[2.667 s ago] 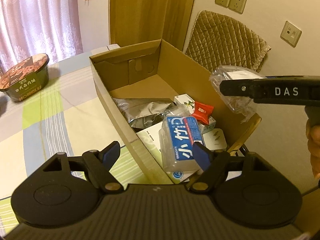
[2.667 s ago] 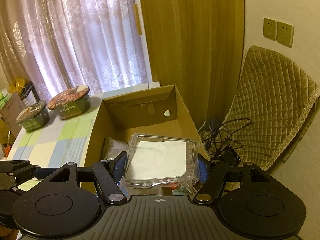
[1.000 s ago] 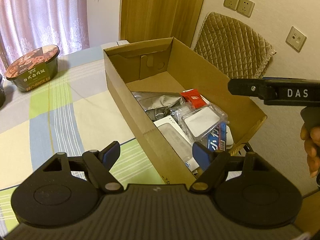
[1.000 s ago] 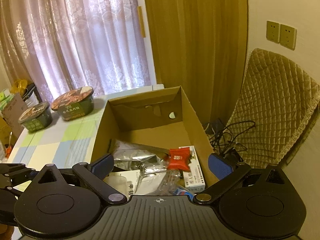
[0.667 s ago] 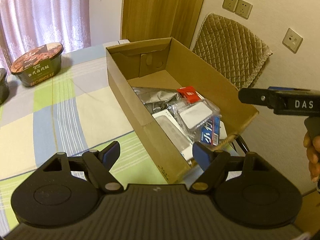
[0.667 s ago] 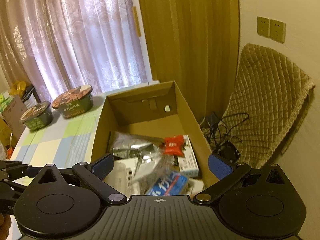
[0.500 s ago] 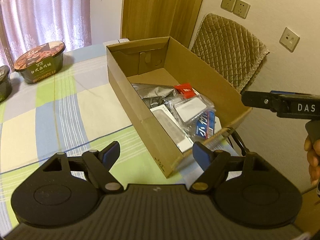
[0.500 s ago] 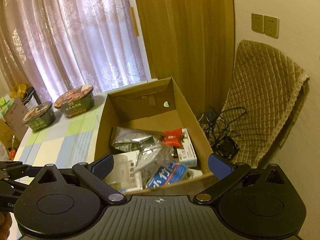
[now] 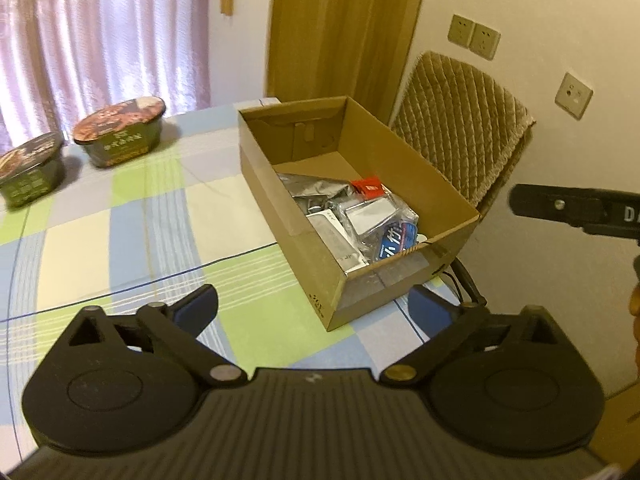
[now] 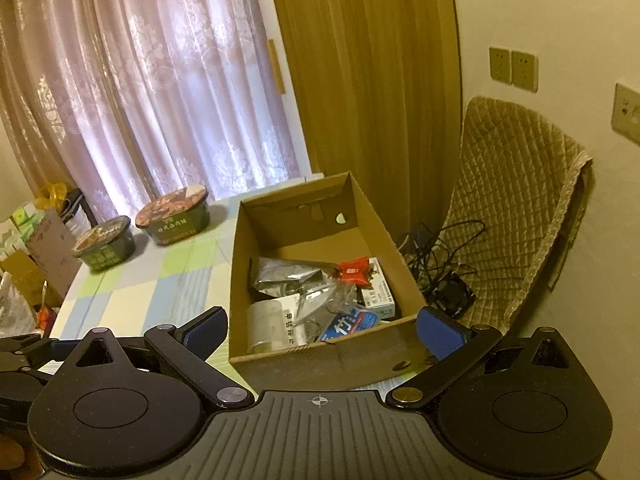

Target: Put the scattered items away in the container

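An open cardboard box (image 9: 400, 148) (image 10: 240, 256) stands on the checked tablecloth near the table's right edge. Inside lie a silver foil pouch (image 9: 316, 188) (image 10: 284, 274), a red packet (image 9: 370, 187) (image 10: 354, 270), a clear plastic pack (image 9: 370, 216), a blue-labelled pack (image 9: 396, 240) (image 10: 348, 326) and white boxes (image 10: 378, 300). My left gripper (image 9: 316, 308) is open and empty, low over the cloth in front of the box. My right gripper (image 10: 322, 330) is open and empty, back from the box's near end; it shows as a black bar (image 9: 576, 208) in the left wrist view.
Two instant-noodle bowls (image 9: 120, 130) (image 9: 30, 172) (image 10: 174, 216) (image 10: 104, 242) stand at the table's far left. A quilted chair (image 9: 460, 120) (image 10: 516, 208) and tangled cables (image 10: 436, 268) sit beyond the box by the wall. Bags and cartons (image 10: 32, 248) crowd the floor at left.
The right gripper let the clear plastic pack drop into the box and opened. Both grippers have since pulled back and up, away from the box.
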Demonstrator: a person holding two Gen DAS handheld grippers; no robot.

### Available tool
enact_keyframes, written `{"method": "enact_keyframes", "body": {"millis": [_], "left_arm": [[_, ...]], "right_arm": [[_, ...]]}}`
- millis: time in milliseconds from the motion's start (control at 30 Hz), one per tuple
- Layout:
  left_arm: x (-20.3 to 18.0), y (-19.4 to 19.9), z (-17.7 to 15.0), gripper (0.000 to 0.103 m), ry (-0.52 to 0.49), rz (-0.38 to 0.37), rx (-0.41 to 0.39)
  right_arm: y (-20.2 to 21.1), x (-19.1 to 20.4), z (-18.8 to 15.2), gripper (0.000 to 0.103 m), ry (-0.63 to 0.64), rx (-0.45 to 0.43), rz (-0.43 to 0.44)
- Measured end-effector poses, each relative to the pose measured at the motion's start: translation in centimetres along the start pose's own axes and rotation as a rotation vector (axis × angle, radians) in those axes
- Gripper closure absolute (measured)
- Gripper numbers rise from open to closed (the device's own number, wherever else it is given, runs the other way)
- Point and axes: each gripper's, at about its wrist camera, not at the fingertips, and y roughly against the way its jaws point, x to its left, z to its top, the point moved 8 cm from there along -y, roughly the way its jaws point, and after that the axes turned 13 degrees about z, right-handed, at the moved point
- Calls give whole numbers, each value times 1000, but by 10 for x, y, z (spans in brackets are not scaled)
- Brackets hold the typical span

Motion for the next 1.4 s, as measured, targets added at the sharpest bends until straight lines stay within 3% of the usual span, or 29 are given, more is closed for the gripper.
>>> {"method": "enact_keyframes", "body": {"millis": [367,833,1400], "left_arm": [[5,47,-12,1,95,-10,-2],[-2,101,-18,1,122,-11,-42],[7,99,-34,1,130,31,-24]], "right_arm": [[46,26,-18,0,19,2,-8],[74,42,-31,0,38,22,-32],[67,57,-37,0,78,55,-23]]}}
